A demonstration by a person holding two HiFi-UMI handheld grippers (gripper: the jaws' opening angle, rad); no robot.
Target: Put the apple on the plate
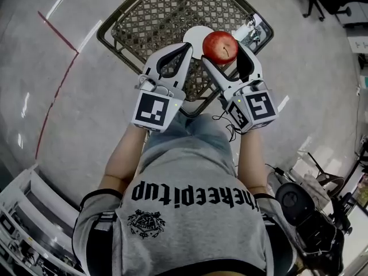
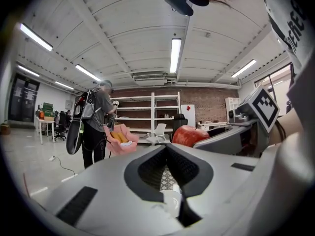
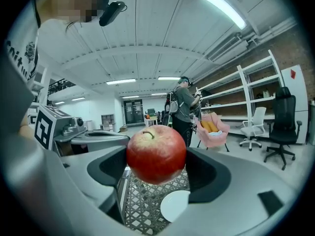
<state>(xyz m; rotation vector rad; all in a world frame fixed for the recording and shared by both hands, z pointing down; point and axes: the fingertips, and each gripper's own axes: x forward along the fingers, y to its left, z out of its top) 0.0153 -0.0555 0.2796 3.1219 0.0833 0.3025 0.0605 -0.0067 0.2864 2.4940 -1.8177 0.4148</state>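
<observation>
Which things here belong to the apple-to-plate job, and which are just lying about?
In the job: apple, between the jaws of the right gripper; white plate on the mesh table.
Lying about: left gripper, jaws shut and empty; pink armchair; black office chair; shelving.

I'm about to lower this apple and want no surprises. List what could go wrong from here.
1. The apple hangs in the right gripper clear above the plate. Released here, it would likely bounce or roll off onto the wire table.
2. In the head view the apple covers part of the plate, so aim may drift.
3. The shut left gripper sits close beside the right one and could knock it.
</observation>
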